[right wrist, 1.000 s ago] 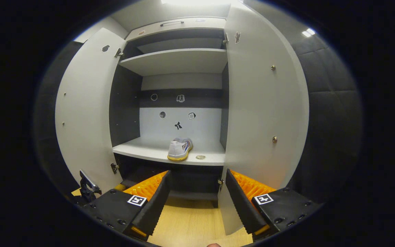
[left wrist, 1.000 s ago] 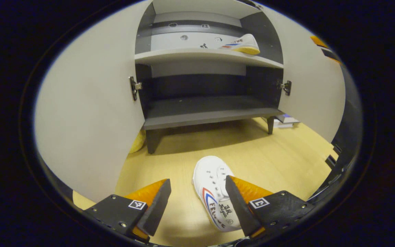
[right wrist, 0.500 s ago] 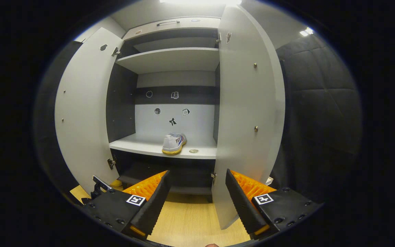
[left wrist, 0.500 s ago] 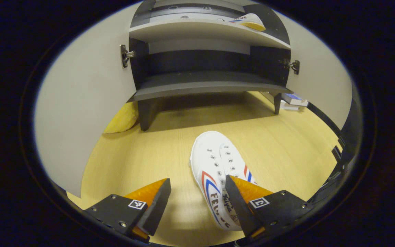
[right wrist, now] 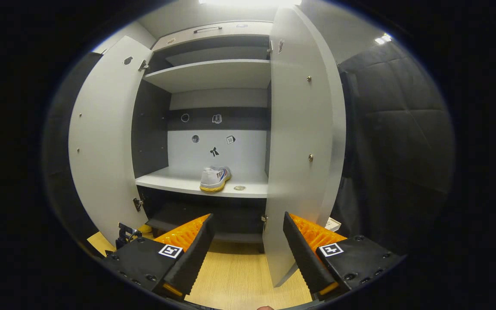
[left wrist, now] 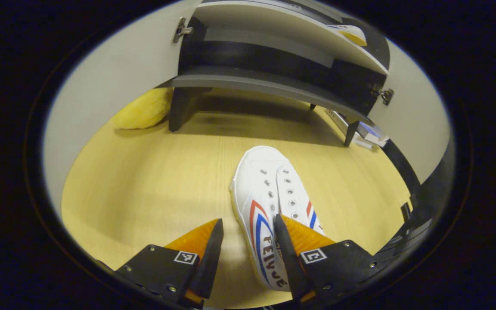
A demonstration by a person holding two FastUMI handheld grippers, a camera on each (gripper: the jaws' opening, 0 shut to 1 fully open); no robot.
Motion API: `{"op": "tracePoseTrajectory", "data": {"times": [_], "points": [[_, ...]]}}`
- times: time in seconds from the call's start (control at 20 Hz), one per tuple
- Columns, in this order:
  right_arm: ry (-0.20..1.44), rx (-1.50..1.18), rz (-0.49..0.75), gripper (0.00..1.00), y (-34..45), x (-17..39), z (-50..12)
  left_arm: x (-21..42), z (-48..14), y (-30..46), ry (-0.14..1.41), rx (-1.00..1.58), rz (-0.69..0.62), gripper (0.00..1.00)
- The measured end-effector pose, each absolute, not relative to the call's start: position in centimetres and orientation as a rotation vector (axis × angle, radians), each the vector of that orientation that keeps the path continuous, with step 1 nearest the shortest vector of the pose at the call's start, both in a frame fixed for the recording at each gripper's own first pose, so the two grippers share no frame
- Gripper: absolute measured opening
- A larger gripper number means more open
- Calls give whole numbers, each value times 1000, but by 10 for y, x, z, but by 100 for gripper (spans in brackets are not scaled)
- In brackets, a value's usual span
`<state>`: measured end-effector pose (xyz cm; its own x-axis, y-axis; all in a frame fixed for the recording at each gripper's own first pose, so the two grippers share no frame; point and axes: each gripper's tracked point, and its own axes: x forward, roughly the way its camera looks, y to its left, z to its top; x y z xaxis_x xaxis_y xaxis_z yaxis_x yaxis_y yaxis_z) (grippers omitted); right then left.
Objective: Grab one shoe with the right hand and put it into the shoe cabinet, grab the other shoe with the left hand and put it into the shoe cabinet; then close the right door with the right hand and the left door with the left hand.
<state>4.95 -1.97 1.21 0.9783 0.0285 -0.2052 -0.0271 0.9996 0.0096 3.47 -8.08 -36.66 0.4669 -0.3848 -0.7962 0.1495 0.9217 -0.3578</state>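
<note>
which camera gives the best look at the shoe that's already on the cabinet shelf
The right gripper view: the shoe on the shelf sits whole, heel toward the camera. The left gripper view catches just its sole edge at the top.

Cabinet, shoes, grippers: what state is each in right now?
Left door: open.
Right door: open.
Shelf shoe: upright on the shelf.
Floor shoe: on the floor, ungrasped.
Left gripper: open, one finger over the floor shoe.
Right gripper: open, empty.

left hand-held gripper point(left wrist: 246, 241) lower, jaws narrower, nearer floor shoe point(left wrist: 269, 202)
</note>
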Motion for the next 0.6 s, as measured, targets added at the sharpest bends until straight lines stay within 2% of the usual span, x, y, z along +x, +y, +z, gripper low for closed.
{"op": "tracePoseTrajectory", "data": {"times": [0.1, 0.25, 0.3, 0.35, 0.45, 0.5, 0.55, 0.6], "points": [[210, 1, 34, 99, -19, 48, 11, 35, -366, -81, 1044, -277, -315, 39], [220, -3, 40, 99, -20, 42, 8, 36, -360, -79, 1008, -197, -329, 35], [223, -4, 42, 99, -21, 41, 7, 36, -364, -80, 1005, -180, -326, 29], [224, -5, 43, 99, -21, 39, 8, 38, -363, -81, 1001, -174, -315, 29], [221, -7, 52, 99, -20, 37, 9, 36, -360, -80, 997, -173, -308, 14], [220, -10, 57, 99, -20, 35, 10, 40, -360, -78, 987, -168, -291, 14], [218, -15, 59, 99, -20, 34, 10, 43, -358, -76, 971, -166, -283, 2], [217, -19, 61, 99, -20, 34, 11, 44, -354, -76, 966, -150, -278, 2]]}}
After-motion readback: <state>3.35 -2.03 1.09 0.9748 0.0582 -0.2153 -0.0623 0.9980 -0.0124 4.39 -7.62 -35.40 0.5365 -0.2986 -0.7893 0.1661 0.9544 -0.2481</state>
